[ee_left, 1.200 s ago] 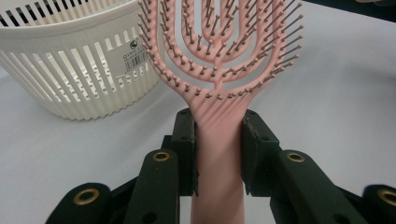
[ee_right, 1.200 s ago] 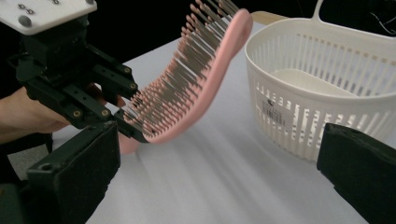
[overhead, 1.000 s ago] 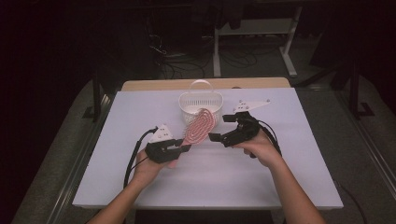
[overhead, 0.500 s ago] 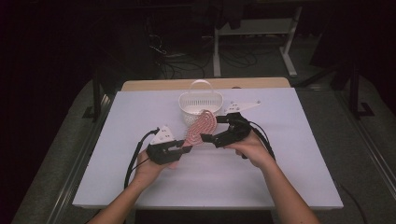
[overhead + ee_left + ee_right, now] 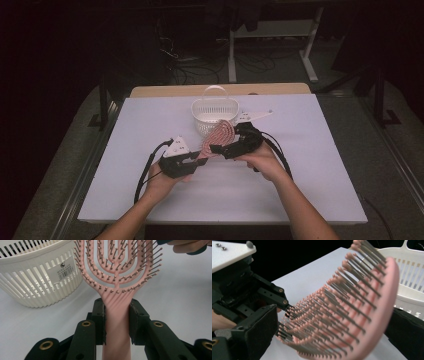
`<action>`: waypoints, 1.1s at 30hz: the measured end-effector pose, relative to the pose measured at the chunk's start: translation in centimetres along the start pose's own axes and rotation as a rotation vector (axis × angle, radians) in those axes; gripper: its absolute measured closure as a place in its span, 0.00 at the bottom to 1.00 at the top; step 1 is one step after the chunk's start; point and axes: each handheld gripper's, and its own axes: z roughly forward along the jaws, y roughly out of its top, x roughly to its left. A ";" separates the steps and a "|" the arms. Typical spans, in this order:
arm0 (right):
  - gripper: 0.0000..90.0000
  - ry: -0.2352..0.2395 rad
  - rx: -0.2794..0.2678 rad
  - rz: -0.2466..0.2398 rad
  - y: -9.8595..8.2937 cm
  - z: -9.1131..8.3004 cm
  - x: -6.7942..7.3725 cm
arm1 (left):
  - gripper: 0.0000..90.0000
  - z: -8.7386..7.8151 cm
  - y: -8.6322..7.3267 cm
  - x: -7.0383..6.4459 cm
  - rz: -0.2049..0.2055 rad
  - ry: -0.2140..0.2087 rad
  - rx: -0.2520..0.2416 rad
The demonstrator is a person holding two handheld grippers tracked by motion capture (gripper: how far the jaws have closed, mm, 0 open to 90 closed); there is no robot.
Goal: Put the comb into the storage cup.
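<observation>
A pink vented hairbrush (image 5: 220,135) is held up over the white table (image 5: 310,175), its head pointing at the basket. My left gripper (image 5: 194,159) is shut on its handle; in the left gripper view both jaws press the pink handle (image 5: 117,322) just under the bristled head (image 5: 117,267). My right gripper (image 5: 218,149) has come in from the right and stands open, one jaw on each side of the brush head (image 5: 352,310). The bristles face its left jaw, and the brush's back faces its right jaw.
A white slotted plastic basket (image 5: 215,112) with a hoop handle stands just behind the brush, at the table's far middle (image 5: 32,282) (image 5: 412,277). Black cables trail from both grippers toward the table's front edge. The surroundings are dark.
My right gripper has moved left and closer, from beside the brush to straddling its head. The left gripper has held the brush almost still.
</observation>
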 end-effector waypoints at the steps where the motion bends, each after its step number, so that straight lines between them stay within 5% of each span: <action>1: 0.04 0.000 -0.001 0.002 0.0 0.0 0.0 | 0.79 0.0 0.0 0.0 0.003 0.004 0.001; 33: 0.49 0.066 0.005 0.104 -0.1 -0.1 -0.7 | 0.78 0.3 -0.2 -0.3 0.035 0.034 0.011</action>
